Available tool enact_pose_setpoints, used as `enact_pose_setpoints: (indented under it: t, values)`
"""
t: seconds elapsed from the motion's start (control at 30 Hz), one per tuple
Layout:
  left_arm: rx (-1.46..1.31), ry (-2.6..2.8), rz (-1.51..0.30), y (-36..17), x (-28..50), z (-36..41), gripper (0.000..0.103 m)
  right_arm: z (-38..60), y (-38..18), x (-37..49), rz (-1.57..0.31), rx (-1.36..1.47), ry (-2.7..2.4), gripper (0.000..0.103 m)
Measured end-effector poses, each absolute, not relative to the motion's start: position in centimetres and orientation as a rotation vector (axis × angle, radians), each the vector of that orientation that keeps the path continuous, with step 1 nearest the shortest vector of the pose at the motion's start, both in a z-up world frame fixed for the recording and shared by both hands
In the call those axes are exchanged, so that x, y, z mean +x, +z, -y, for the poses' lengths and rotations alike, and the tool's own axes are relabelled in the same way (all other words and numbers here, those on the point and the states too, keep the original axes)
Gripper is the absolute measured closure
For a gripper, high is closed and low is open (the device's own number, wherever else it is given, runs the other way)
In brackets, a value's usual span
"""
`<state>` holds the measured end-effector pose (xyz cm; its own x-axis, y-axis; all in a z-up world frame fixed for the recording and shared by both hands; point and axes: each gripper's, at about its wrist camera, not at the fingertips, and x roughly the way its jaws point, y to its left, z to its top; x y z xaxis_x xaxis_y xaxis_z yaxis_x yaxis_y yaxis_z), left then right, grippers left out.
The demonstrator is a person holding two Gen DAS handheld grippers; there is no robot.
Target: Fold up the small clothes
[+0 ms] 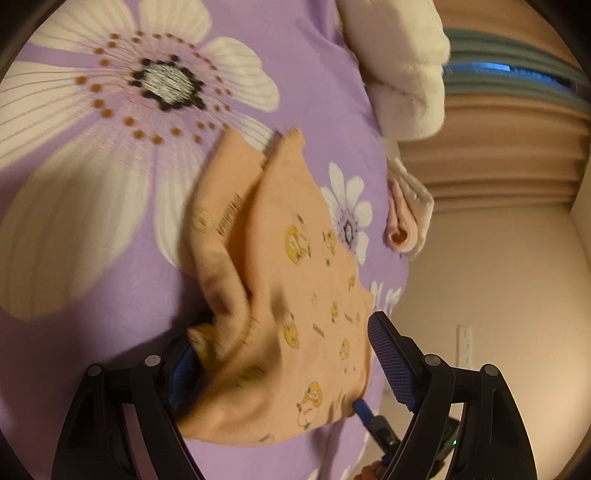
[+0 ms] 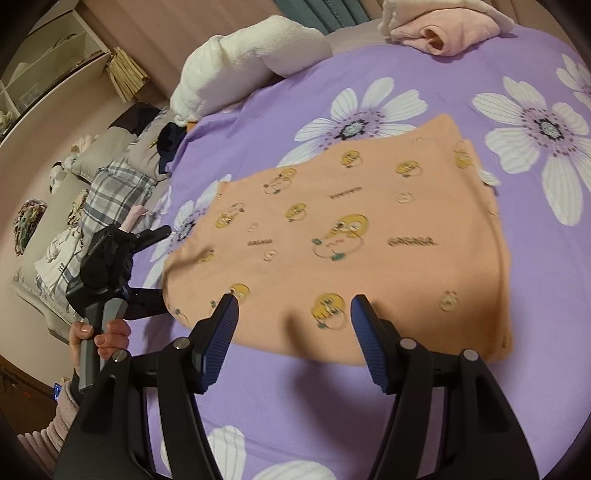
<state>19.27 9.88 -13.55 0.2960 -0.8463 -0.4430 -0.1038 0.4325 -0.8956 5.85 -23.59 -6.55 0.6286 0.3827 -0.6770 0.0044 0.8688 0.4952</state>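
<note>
Both hand-held grippers, left (image 1: 291, 369) and right (image 2: 293, 321), are standing apart over the garment (image 2: 351, 236); judging it light, limp, likely best pinched at its near hem corners.

Print on the garment

Blurred dark word-marks dot the orange cartoon-print garment (image 2: 332, 236) beyond the right gripper's jaws; none is legible.

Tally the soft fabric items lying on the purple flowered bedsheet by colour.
Orange cartoon-print cotton garment: 1
White fluffy plush blanket roll: 1
Pink folded fleece garment: 1
Total: 3
</note>
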Motion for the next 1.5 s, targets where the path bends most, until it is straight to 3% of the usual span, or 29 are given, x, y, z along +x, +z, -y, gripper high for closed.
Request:
enact_pose_setpoints:
  t: [0.23, 0.6, 0.67, 0.7, 0.73, 0.8, 0.9, 0.97, 1.07, 1.3, 1.5]
  values:
    - [-0.983, -0.580, -1.147, -12.8, 20.0, -11.6, 0.020, 23.3, -7.2, 6.6, -0.892, 0.477, 0.232, 0.039]
    - [-0.859, -0.737, -1.257, -13.2, 19.8, -7.4, 0.022, 22.7, -7.4, 8.0, -0.905, 0.443, 0.233, 0.039]
    - [-0.827, -0.707, -1.271, -13.1, 19.7, -7.3, 0.036, 22.5, -7.2, 9.0, -0.904, 0.414, 0.223, 0.039]
    - [-0.825, -0.696, -1.282, -13.3, 19.8, -7.3, 0.051, 22.3, -7.2, 9.6, -0.906, 0.397, 0.214, 0.039]
    - [-0.829, -0.683, -1.290, -13.5, 19.9, -7.4, 0.073, 22.1, -7.2, 10.4, -0.909, 0.377, 0.204, 0.039]
    - [-0.832, -0.649, -1.316, -14.2, 20.1, -7.8, 0.085, 21.8, -7.2, 11.8, -0.918, 0.356, 0.192, 0.046]
    - [-0.833, -0.619, -1.308, -14.2, 19.8, -8.0, 0.085, 20.7, -7.3, 14.8, -0.938, 0.313, 0.180, 0.062]
    - [-0.787, -0.598, -1.291, -13.5, 19.5, -7.8, 0.085, 20.1, -7.4, 16.4, -0.946, 0.291, 0.158, 0.079]
    - [-0.737, -0.584, -1.277, -12.5, 19.3, -7.4, 0.085, 19.4, -7.7, 19.0, -0.946, 0.283, 0.132, 0.089]
    - [-0.628, -0.592, -1.255, -10.9, 19.1, -6.3, 0.085, 17.8, -10.5, 23.4, -1.034, 0.226, 0.106, 0.093]
    - [-0.591, -0.599, -1.243, -10.1, 19.1, -5.4, 0.085, 17.6, -8.6, 22.0, -1.046, 0.161, 0.133, 0.091]
